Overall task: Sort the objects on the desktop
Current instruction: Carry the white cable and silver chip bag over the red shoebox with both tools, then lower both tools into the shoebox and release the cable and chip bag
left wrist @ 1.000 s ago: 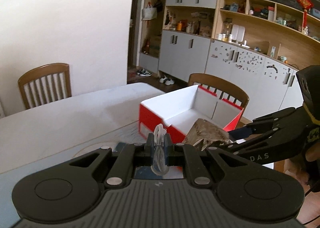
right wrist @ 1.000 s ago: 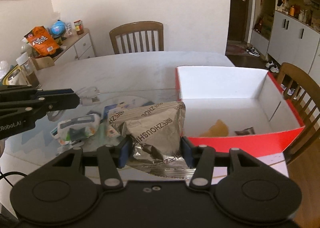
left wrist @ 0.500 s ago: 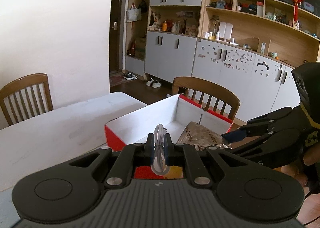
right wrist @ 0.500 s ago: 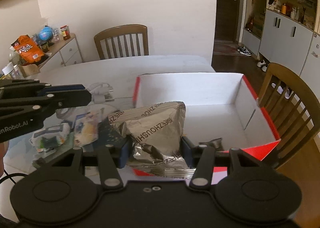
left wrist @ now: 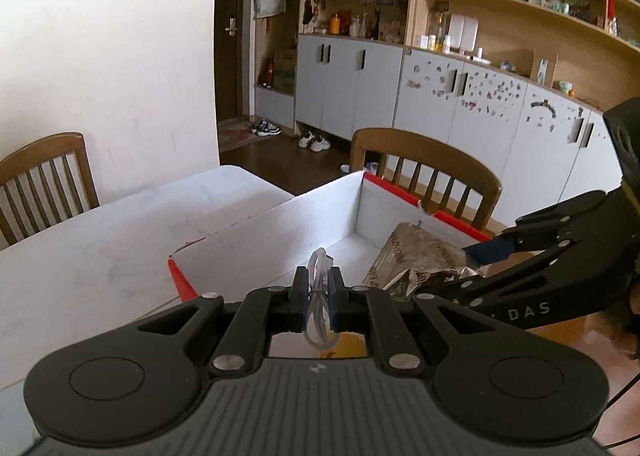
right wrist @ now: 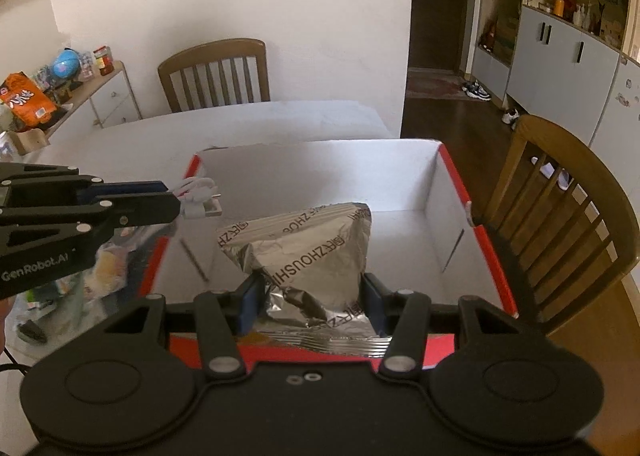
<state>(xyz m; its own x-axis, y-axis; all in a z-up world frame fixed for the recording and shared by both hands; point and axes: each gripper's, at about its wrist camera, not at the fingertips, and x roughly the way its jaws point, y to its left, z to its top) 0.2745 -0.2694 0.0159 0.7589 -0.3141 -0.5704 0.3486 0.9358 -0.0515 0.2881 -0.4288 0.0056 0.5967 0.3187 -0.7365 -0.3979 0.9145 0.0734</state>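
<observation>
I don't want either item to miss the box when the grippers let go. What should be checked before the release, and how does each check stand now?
1. Right gripper gripping the silver snack bag: ok, both pads press its sides.
2. Bag over the red and white box: ok, it hangs above the white floor inside.
3. Left gripper gripping the white cable: ok, jaws shut on the coil.
4. Cable past the box rim: ok in the right wrist view, where its plug end shows just inside the left wall.
5. Room inside the box: ok, most of the floor looks bare.
6. Height of the drop: cannot tell.
</observation>
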